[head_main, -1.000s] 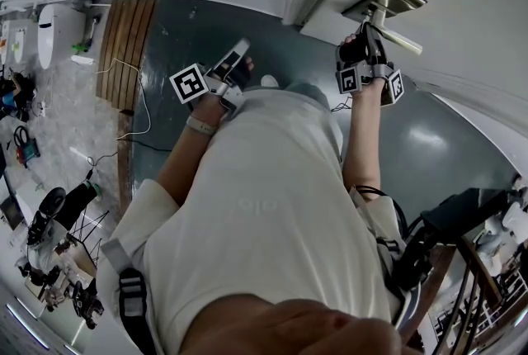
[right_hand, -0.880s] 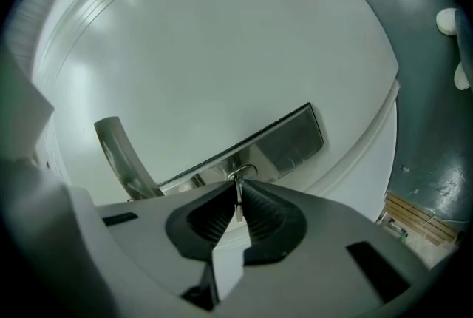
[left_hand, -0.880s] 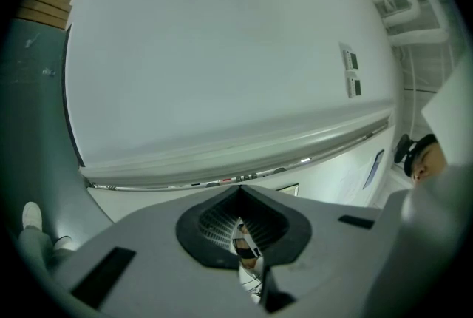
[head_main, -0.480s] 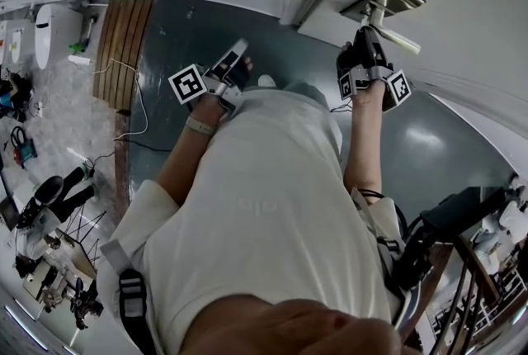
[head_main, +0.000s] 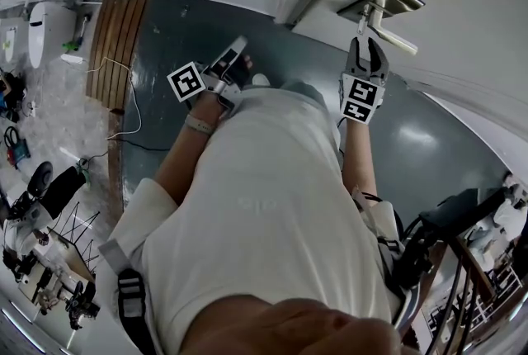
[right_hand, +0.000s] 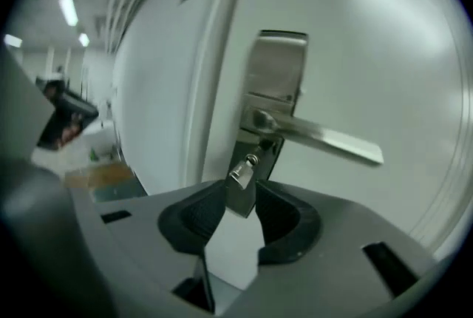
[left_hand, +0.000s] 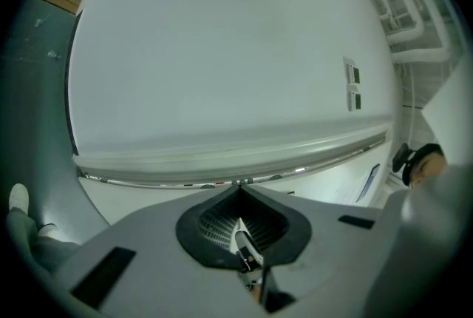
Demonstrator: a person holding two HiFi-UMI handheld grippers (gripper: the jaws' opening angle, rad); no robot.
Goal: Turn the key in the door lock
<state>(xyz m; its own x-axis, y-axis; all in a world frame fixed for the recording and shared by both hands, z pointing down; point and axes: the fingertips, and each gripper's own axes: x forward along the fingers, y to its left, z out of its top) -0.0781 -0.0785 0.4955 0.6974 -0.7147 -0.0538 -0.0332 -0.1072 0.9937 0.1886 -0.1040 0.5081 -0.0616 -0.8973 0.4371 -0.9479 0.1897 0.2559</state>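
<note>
Small silver key (right_hand: pixel 241 189) (bow tilted) seated in door lock (right_hand: pixel 276 76), just beneath its lever (right_hand: pixel 329 139).

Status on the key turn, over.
Right tongs shut on key, key in lock under handle. Left tongs shut, facing wall. Nothing blocking the key.

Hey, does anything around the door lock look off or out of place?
Nothing stands out. The key sits in the lock plate just below the lever handle, with the right tongs closed on it. Plate and handle look intact.
</note>
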